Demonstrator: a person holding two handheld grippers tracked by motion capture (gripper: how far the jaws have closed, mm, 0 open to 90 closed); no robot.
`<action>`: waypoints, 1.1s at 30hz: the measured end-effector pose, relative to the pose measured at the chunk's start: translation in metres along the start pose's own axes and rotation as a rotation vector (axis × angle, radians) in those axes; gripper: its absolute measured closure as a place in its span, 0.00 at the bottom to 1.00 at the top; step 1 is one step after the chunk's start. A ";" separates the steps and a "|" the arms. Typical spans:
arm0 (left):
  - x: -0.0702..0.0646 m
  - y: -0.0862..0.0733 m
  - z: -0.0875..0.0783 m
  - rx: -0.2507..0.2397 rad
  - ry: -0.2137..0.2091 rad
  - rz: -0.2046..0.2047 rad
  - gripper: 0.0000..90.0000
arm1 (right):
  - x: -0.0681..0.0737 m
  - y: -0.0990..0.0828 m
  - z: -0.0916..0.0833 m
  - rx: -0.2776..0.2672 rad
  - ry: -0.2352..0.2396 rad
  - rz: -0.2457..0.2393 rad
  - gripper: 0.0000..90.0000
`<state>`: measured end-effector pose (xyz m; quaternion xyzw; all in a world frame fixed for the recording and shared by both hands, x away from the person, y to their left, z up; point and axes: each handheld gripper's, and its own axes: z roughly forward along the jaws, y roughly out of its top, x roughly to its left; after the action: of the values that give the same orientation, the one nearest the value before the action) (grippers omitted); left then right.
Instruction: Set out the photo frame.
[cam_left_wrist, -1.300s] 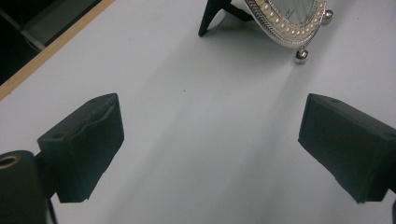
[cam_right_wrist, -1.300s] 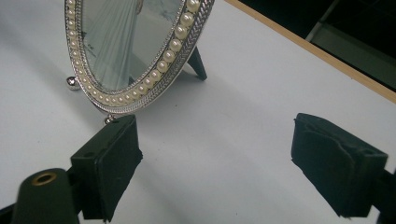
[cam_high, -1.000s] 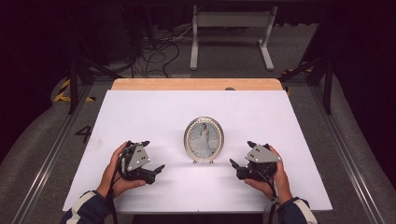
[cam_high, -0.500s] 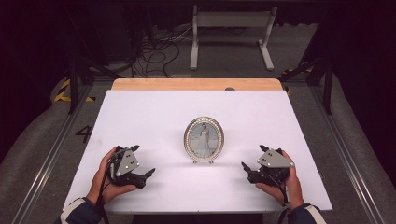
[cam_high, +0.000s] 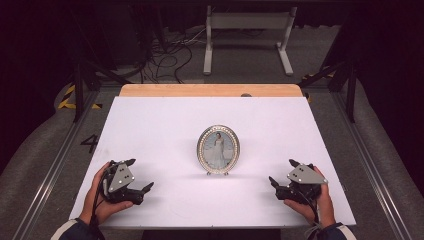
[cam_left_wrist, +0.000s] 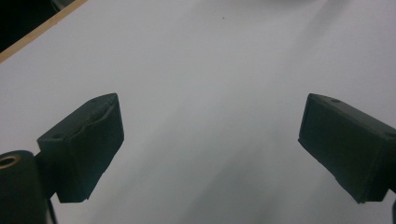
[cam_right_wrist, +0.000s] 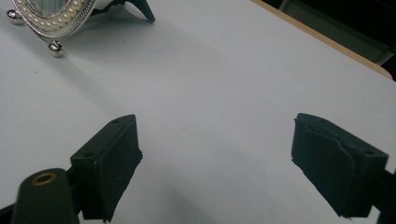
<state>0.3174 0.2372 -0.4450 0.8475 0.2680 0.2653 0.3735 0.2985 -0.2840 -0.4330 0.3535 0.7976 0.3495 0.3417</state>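
An oval silver picture frame (cam_high: 218, 149) with a pearl-like rim stands upright on small feet in the middle of the white table (cam_high: 165, 125); its lower edge (cam_right_wrist: 51, 23) and black back stand appear at the top left of the right gripper view. My left gripper (cam_high: 139, 175) rests low at the front left, open, nothing between its jaws. My right gripper (cam_high: 283, 172) sits at the front right, open and empty too. Both are well apart from the frame. In each gripper view the two black pads (cam_left_wrist: 84, 144) (cam_right_wrist: 338, 161) stand wide over bare tabletop.
A wooden strip (cam_high: 210, 90) borders the table's far edge. Beyond it, on the grey floor, stand a white metal stand (cam_high: 247, 35) and a tangle of cables (cam_high: 165, 55). Metal rails (cam_high: 372, 170) run along both sides of the table.
Both hands have drawn back and outward from the picture frame, toward the front corners of the table. The frame has not moved.
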 end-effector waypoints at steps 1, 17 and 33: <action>0.002 -0.002 -0.002 0.003 0.000 0.001 0.08 | -0.001 -0.002 -0.001 0.001 -0.003 0.002 0.17; 0.011 -0.025 -0.012 0.021 -0.014 -0.071 0.08 | -0.011 -0.021 -0.010 0.022 -0.023 0.044 0.17; 0.009 -0.022 -0.006 0.023 -0.024 -0.067 0.08 | -0.007 -0.023 -0.005 0.017 0.003 0.046 0.16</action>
<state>0.3140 0.2588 -0.4566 0.8453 0.2950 0.2395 0.3755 0.2904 -0.3033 -0.4466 0.3743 0.7927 0.3509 0.3292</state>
